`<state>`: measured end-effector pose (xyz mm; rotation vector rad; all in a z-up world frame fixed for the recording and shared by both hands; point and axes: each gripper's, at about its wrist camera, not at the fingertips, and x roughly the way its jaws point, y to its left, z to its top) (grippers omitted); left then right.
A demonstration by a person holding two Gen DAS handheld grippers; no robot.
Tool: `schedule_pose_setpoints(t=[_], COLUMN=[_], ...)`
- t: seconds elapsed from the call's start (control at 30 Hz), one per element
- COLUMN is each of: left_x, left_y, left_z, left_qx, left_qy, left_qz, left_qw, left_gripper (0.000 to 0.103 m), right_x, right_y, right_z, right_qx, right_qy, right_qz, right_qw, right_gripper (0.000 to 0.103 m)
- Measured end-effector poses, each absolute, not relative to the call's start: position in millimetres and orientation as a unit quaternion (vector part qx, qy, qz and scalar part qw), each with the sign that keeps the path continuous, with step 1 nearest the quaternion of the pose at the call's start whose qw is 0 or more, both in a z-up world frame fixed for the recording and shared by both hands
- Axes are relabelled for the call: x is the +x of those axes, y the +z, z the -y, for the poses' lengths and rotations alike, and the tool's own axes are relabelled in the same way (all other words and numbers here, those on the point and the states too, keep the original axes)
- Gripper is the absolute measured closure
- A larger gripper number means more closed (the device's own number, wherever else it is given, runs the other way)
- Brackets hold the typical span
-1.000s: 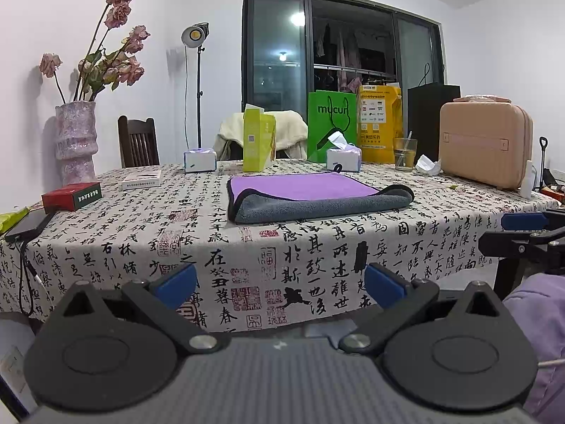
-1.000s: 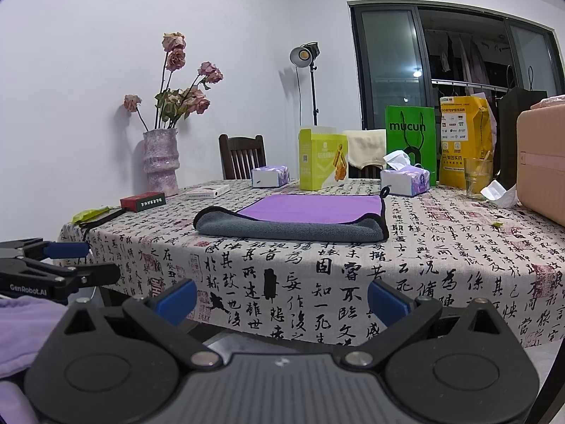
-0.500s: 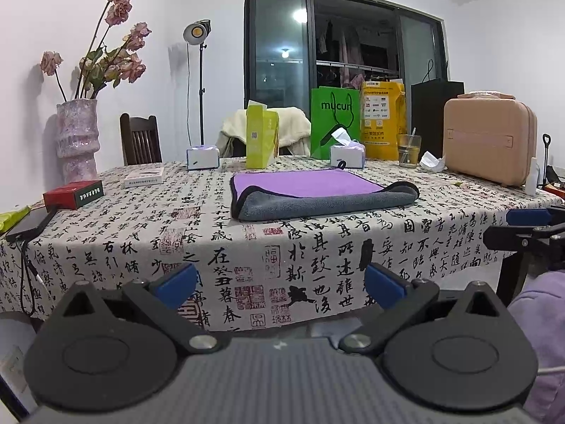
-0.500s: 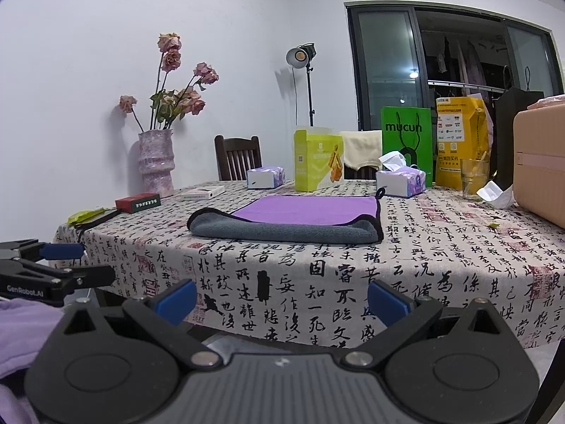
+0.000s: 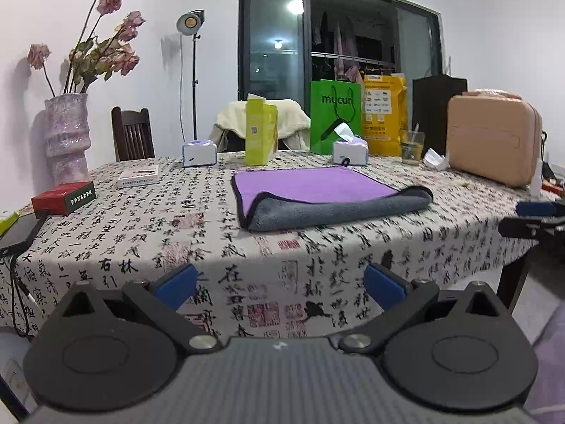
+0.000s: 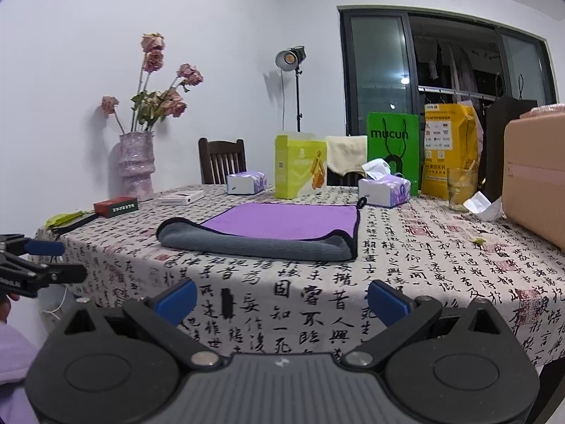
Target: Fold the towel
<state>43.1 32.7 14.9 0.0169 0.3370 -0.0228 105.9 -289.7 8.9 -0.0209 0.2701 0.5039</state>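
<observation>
Purple-and-grey towel [image 5: 317, 194] folded on the tablecloth [image 5: 176, 233], both grippers [image 5: 280, 284] [image 6: 280, 295] released, short of it.

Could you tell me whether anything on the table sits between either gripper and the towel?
Nothing visible does. The left gripper and right gripper, jaws open, sit off the near table edge, and only bare tablecloth lies before the towel. The boxes, bags and vase stand behind it or off to the sides.
</observation>
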Motion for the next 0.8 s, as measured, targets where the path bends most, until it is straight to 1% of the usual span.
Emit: schedule_pose_setpoints(t=[0.23, 0.3, 0.4, 0.43, 0.47, 0.53, 0.67, 0.7, 0.8], left_x=[68, 82, 105, 115, 125, 146, 182, 188, 206], left_y=[31, 35, 37, 37, 37, 37, 33, 31, 27], left_z=[-40, -41, -41, -40, -40, -40, -45, -47, -53], left_qx=[0.024, 0.028, 0.034, 0.040, 0.046, 0.053, 0.045, 0.046, 0.035], left_qy=[-0.031, -0.038, -0.041, -0.042, -0.041, -0.044, -0.047, -0.045, -0.043], left_qz=[-0.143, -0.138, -0.139, -0.139, -0.142, -0.154, -0.185, -0.192, -0.207], left_qw=[0.989, 0.989, 0.989, 0.989, 0.988, 0.986, 0.981, 0.979, 0.977], left_gripper=[0.000, 0.002, 0.009, 0.013, 0.021, 0.033, 0.037, 0.038, 0.038], right_x=[133, 142, 160, 168, 175, 193, 230, 236, 255], right_y=[13, 16, 20, 21, 23, 26, 25, 24, 23], right_z=[294, 295, 297, 297, 297, 294, 288, 286, 280], right_qx=[-0.030, -0.032, -0.033, -0.030, -0.027, -0.023, -0.019, -0.021, -0.029], right_qy=[0.235, 0.238, 0.244, 0.244, 0.246, 0.255, 0.267, 0.266, 0.264], right_qz=[-0.133, -0.131, -0.129, -0.129, -0.130, -0.129, -0.136, -0.140, -0.145], right_qw=[0.962, 0.962, 0.961, 0.961, 0.960, 0.958, 0.954, 0.954, 0.953], right_gripper=[0.000, 0.000, 0.000, 0.000, 0.000, 0.000, 0.002, 0.005, 0.010])
